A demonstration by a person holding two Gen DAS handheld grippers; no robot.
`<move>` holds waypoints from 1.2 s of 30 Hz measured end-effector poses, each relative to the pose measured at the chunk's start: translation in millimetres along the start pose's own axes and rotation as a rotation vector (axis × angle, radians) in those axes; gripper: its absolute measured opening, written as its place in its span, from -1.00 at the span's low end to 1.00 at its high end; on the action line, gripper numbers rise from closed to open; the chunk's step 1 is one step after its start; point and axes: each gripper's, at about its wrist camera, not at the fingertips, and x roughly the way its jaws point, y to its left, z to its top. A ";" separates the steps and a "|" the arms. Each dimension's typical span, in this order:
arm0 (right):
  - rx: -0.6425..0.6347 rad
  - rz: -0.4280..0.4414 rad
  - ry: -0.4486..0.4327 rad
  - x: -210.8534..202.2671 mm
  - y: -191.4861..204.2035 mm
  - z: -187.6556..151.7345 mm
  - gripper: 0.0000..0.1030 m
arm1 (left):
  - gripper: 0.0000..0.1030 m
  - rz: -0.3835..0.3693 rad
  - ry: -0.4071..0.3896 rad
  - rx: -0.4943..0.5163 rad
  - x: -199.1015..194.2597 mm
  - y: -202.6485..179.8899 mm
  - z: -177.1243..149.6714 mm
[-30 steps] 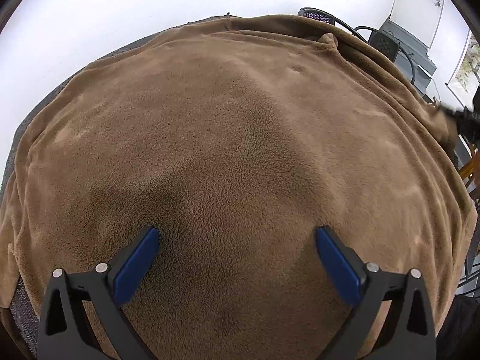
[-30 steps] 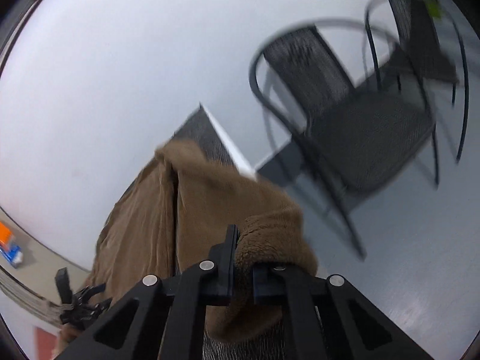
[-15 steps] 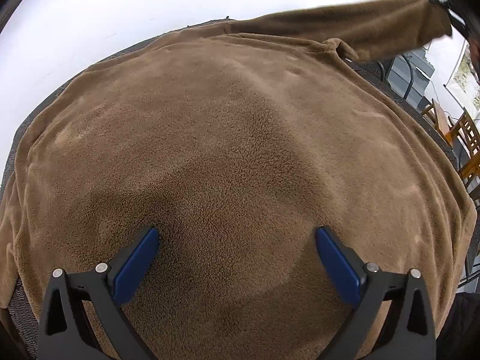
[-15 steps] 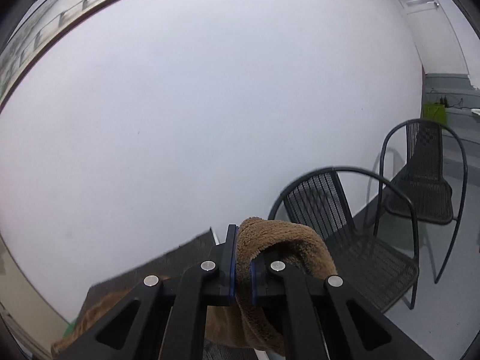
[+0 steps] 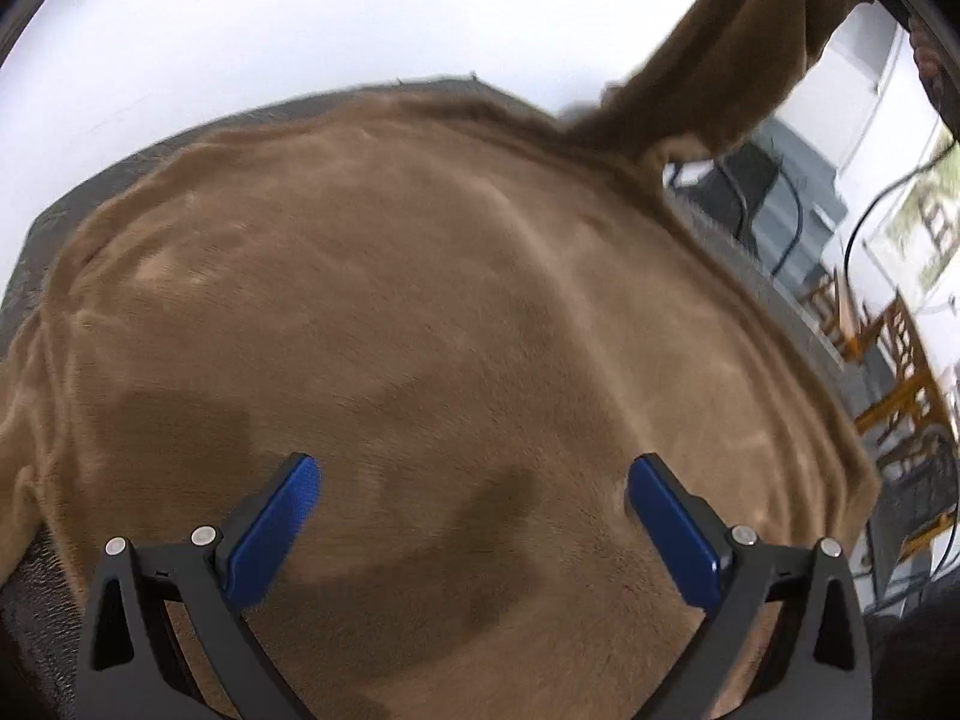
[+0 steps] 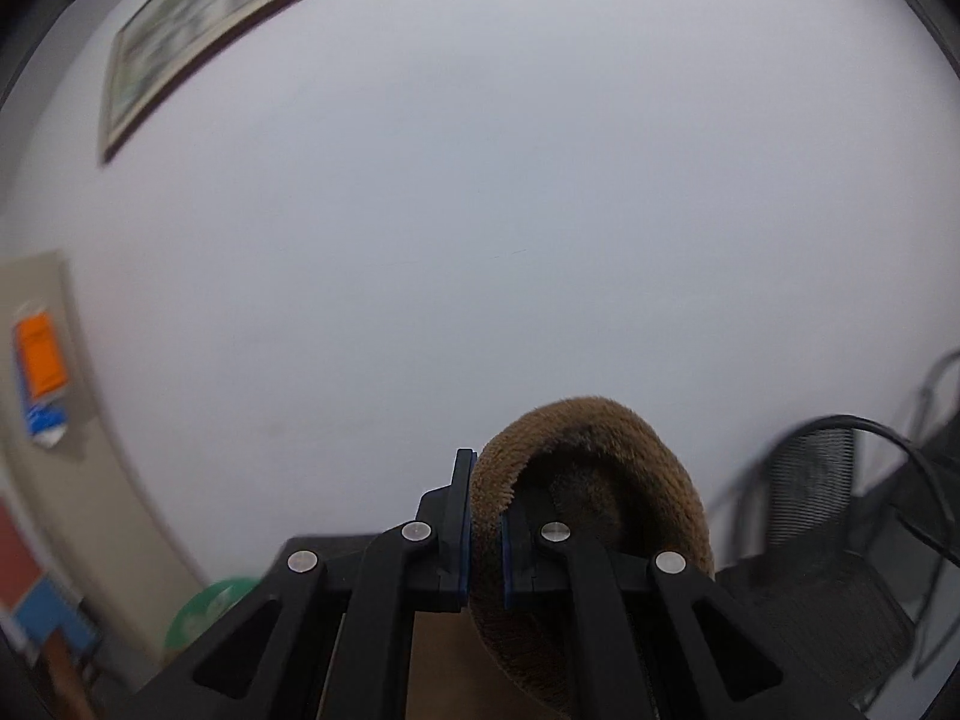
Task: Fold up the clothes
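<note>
In the right view, right tongs (image 6: 483,534) pinch the sleeve cuff (image 6: 591,480); left tongs (image 5: 471,510) gape wide over the fleece (image 5: 420,300).

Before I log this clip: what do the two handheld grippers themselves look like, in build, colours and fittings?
Both match. The left gripper has black plastic arms with triangular cut-outs, round silver rivets and flat rectangular blue pads on the inner faces of its fingers. The right gripper has the same black frame, cut-outs and silver rivets, with only thin blue pad edges showing. No cables or markings are visible on either.
</note>
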 end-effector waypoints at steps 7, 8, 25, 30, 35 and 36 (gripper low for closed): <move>-0.173 0.235 0.221 58.7 132.9 -58.7 -0.85 | 1.00 -0.002 -0.076 -0.130 -31.4 50.9 -10.4; -0.183 0.261 0.261 67.6 147.4 -71.6 -0.85 | 1.00 -0.003 -0.080 -0.154 -35.0 57.4 -15.0; -0.164 0.569 0.698 146.5 181.7 -197.0 0.55 | 1.00 -0.038 -0.055 -0.388 -37.7 109.9 -42.8; -0.171 0.412 0.656 146.2 152.2 -207.5 0.55 | 1.00 -0.017 -0.055 -0.402 -38.5 108.8 -40.2; -0.029 0.286 0.679 158.2 96.0 -234.1 0.55 | 1.00 0.059 -0.049 -0.250 -38.6 73.4 -25.2; 0.004 0.268 0.680 158.8 82.8 -237.3 0.55 | 1.00 0.072 -0.045 -0.213 -37.4 63.6 -21.0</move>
